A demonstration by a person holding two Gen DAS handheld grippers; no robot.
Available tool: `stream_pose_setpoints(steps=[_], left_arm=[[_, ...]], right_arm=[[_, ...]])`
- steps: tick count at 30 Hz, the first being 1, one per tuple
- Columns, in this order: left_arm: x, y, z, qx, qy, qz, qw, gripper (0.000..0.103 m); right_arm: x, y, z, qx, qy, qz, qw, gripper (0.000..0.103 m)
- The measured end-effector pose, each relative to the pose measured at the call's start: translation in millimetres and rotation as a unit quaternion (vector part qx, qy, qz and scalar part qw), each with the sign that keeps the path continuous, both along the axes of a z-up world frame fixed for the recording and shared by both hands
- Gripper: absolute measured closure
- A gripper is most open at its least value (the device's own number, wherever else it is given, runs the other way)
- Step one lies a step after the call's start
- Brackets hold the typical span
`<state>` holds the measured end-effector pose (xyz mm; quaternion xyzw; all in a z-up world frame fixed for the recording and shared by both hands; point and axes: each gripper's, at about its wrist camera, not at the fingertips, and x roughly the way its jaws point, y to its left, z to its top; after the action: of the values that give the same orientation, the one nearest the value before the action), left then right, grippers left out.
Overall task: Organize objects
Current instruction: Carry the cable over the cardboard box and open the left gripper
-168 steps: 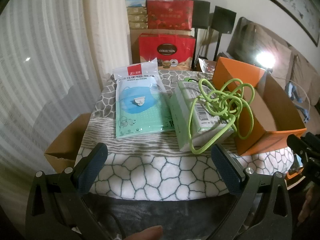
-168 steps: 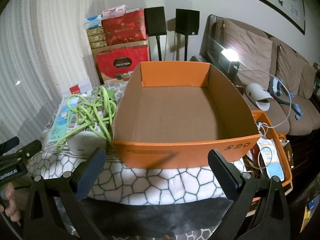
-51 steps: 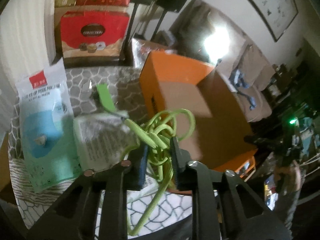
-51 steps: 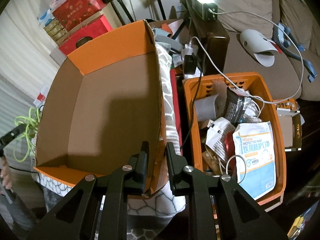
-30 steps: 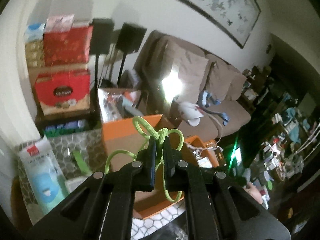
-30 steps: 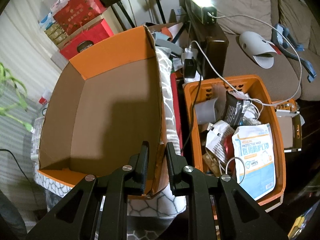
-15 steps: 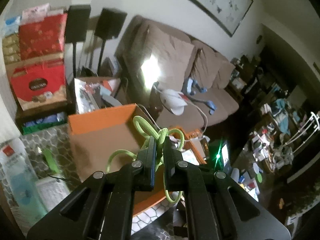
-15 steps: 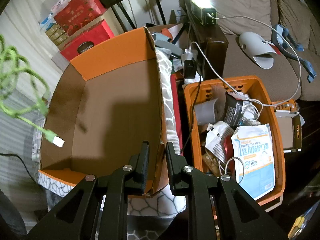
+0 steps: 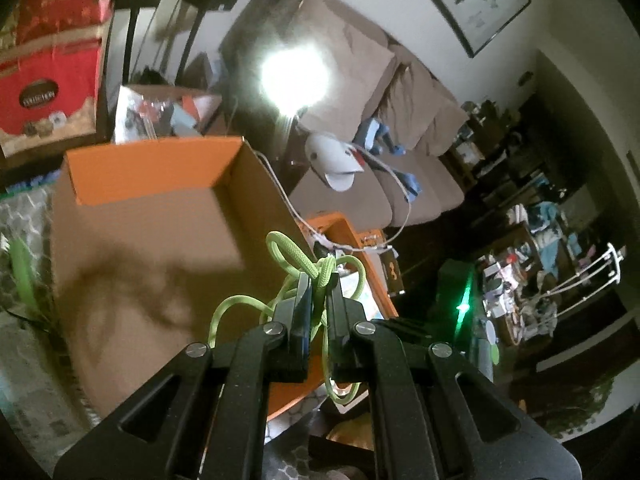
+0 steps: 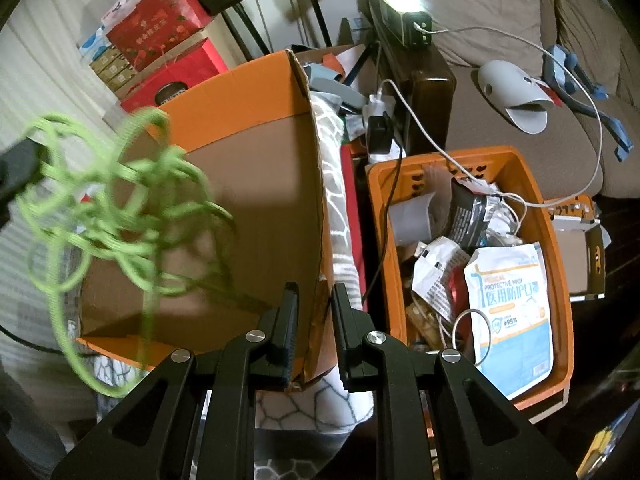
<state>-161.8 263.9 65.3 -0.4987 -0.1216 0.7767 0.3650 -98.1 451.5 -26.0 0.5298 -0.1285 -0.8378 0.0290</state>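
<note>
- The left gripper (image 9: pixel 318 280) is clenching a tangled green cord (image 9: pixel 308 264), its fingers (image 9: pixel 302 300) pressed close together with strands pinched between them.
- The cord is hanging in the air above the open orange cardboard box (image 9: pixel 152 168); loops are spilling out past the fingertips and trailing down below them.
- In the right wrist view the same cord (image 10: pixel 116 200) is dangling in a loose, blurred bundle over the box's left part, with one strand hanging past the near wall.
- The right gripper (image 10: pixel 314 292) is grasping the right side wall of the box (image 10: pixel 256 216), one finger inside the wall and one outside.
- The box is sitting on a patterned grey-and-white cloth (image 10: pixel 336 200) covering the desk, and its brown floor is showing only the cord's shadow.
- Just beside the box, on its right, an orange plastic basket (image 10: pixel 556 256) is holding packets, among them a blue-and-white mask pack (image 10: pixel 512 316), and white cables.
- Red gift boxes (image 10: pixel 160 40) are standing behind the box, and a brown sofa (image 10: pixel 480 0) is running along the right.
</note>
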Motion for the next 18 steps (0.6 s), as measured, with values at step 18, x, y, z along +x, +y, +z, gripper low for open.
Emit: stream_pose_setpoints(steps=[18], left_arm=[[-2,25,-84,-0.025,-0.083,0.007,0.9962,0.089]], right_arm=[[2,0,-2,0.002,0.0,-0.001,1.0,0.087]])
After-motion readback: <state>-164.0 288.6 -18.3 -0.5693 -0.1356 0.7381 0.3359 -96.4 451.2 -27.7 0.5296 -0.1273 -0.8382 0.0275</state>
